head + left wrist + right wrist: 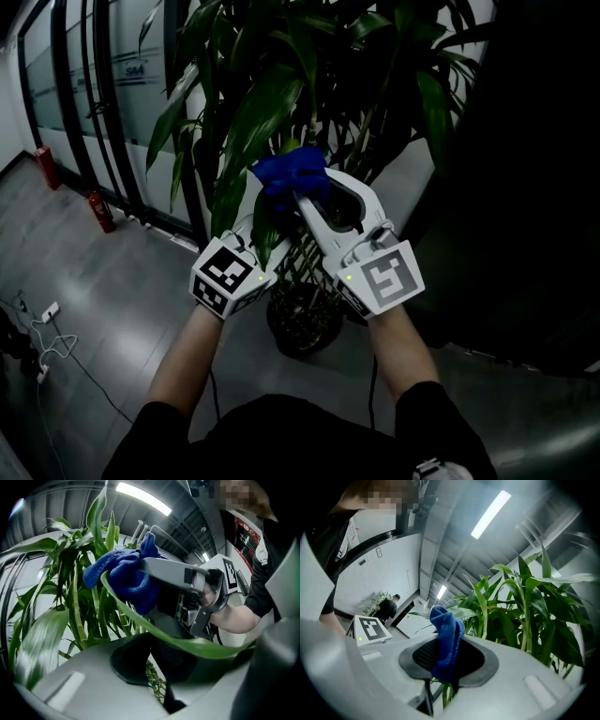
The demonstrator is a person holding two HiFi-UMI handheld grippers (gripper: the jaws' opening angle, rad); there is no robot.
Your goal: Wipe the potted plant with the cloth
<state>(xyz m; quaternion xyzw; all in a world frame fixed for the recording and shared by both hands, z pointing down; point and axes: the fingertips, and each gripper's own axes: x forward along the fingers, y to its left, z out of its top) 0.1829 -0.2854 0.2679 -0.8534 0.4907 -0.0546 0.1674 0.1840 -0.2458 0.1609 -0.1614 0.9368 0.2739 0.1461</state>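
Observation:
The potted plant (pixel 281 84) has long green leaves on thin canes rising from a dark pot (pixel 302 326). My right gripper (pixel 300 192) is shut on a blue cloth (pixel 289 172), which is pressed among the leaves at mid height. In the right gripper view the cloth (pixel 447 637) hangs bunched between the jaws. My left gripper (pixel 264 242) sits just left of it and lower. It is shut on a long green leaf (pixel 154 630) that arcs across its jaws and runs under the cloth (pixel 124 576). That leaf hides the left gripper's tips in the head view.
Two red fire extinguishers (pixel 101 212) stand on the grey floor by the glass wall at left. White cables and a power strip (pixel 45 323) lie at the lower left. A dark curved wall (pixel 525 187) rises close on the right.

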